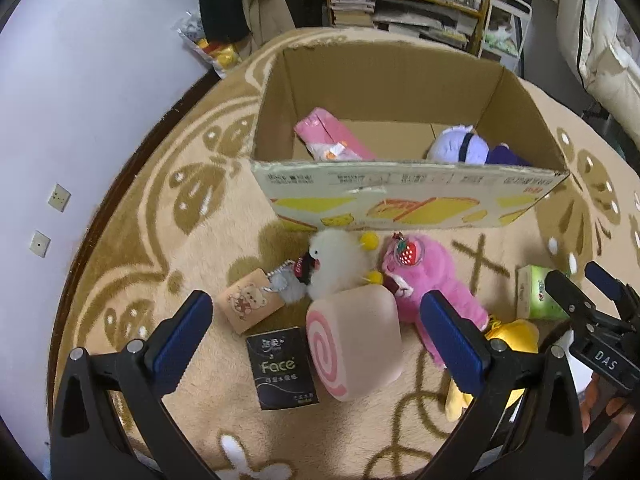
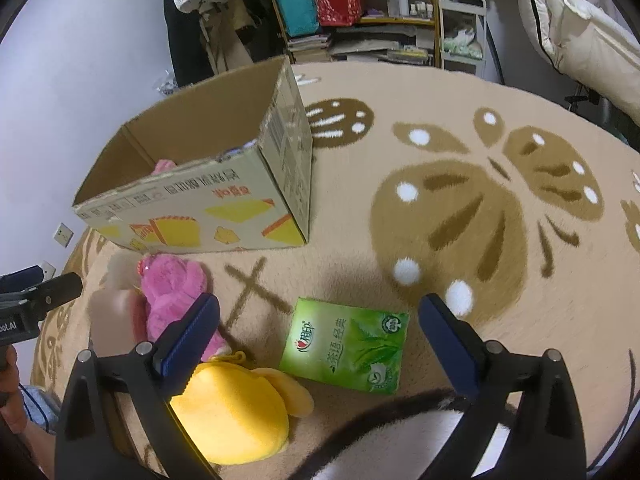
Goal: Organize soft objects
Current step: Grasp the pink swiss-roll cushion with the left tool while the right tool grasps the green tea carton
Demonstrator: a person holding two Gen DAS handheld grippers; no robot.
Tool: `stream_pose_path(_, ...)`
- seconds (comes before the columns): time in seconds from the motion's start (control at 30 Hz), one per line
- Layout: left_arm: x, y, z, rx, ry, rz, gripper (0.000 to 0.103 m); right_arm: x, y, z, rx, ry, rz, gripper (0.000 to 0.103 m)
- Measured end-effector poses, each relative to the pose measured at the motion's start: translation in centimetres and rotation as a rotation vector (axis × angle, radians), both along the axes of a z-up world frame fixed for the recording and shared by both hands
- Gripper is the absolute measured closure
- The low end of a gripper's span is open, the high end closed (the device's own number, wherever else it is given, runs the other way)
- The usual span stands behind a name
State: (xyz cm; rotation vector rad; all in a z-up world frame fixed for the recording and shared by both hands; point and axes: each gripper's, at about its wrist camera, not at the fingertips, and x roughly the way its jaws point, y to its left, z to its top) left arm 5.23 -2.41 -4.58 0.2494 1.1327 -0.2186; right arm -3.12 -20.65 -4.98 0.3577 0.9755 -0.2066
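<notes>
- Reading "Face" on the black tissue pack (image 1: 283, 368); the green tissue pack (image 2: 346, 345) carries Chinese text and leaf art
- left tongs (image 1: 320, 334) spread wide, empty, over the pink swirl roll cushion (image 1: 354, 344) on the rug (image 1: 160, 240)
- right tongs (image 2: 320, 336) released, empty, above the green pack
- cardboard box (image 1: 404, 200) holds a pink item and a purple plush, both partly hidden by its wall
- yellow plush (image 2: 232, 412) cut off by a tong arm

A cardboard box (image 1: 404, 196) is sitting at twelve o'clock on the rug (image 1: 168, 216), holding a wrapped pack (image 1: 332, 136) and a plush doll (image 1: 468, 146). Before it, toys are lying clustered: a swirl roll (image 1: 354, 344) at six, a tissue pack (image 1: 534, 292) at three.
</notes>
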Motion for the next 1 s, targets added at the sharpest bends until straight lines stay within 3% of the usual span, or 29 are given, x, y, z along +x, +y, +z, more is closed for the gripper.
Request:
stream_pose_path(0.27,0.6,-0.3,-1.6,0.011,0.062,-0.008,0.001,0.6,-0.4,-1.6,-0.002,0.059,-0.020,0.006)
stream_pose_path(0.73,0.6,-1.7,-4.2,0.083,0.121,-0.042,0.001,1.5,-0.8,-4.2,0.028,0.152,-0.039,0.007)
stream_pose_path(0.87,0.8,-1.8,-4.8,0.103,0.139,-0.040,0.001,1.8,-1.0,-4.9,0.041,0.173,-0.042,0.020)
stream_pose_path(0.93,0.9,-1.8,-5.0,0.105,0.144,-0.037,0.003,1.7,-0.9,-4.9,0.037,0.172,-0.041,0.020)
stream_pose_path(1.0,1.0,-1.8,-5.1,0.100,0.155,-0.040,0.017,1.7,-1.0,-4.9,0.040,0.169,-0.043,0.020)
